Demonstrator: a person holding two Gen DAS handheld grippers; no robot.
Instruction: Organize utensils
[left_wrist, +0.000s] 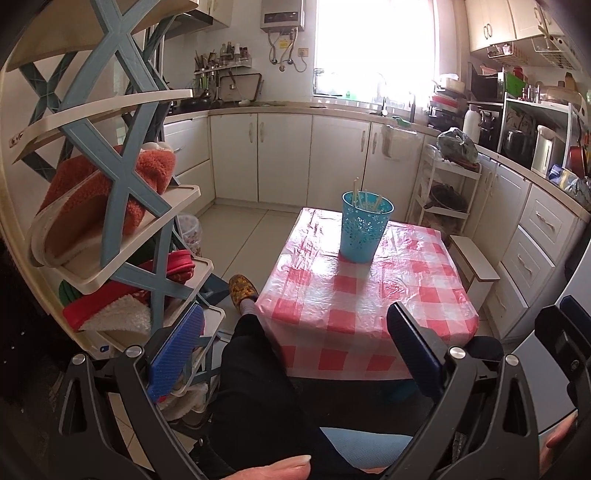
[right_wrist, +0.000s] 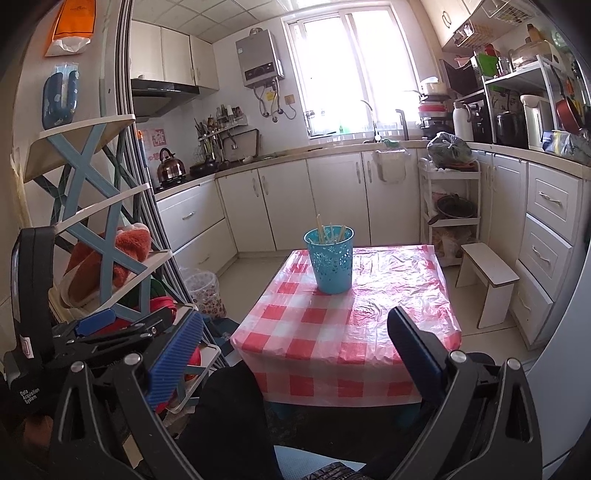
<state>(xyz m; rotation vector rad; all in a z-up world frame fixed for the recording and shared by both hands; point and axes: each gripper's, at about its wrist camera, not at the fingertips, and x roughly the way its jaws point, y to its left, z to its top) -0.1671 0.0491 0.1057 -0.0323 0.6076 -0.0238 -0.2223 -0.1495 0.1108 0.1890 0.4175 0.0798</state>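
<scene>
Ahead of both sets of jaws, well apart from them and slightly above their tips in each view: a blue perforated cup (left_wrist: 364, 230) standing upright on the far half of a small table under a red-and-white checked cloth (left_wrist: 369, 306). Inside the cup, several pale chopsticks (left_wrist: 364, 199), long axes near vertical, tips poking above the rim, leaning a little. No loose utensils visible on the cloth, so probably gathered already, or not yet laid out. Left gripper (left_wrist: 295, 339) spread wide, nothing between its blue-padded fingers, held low over a lap in dark trousers, pointing across the near table edge toward the cup. Right gripper (right_wrist: 295, 343) likewise spread wide and empty, aimed the same way, with the cup close to centred between its fingers; hard to judge which gripper sits nearer. Left gripper's body visible at the far left of the right wrist view, side by side, level. To the left of the jaws, a shoe rack (left_wrist: 122, 192) holding slippers.
</scene>
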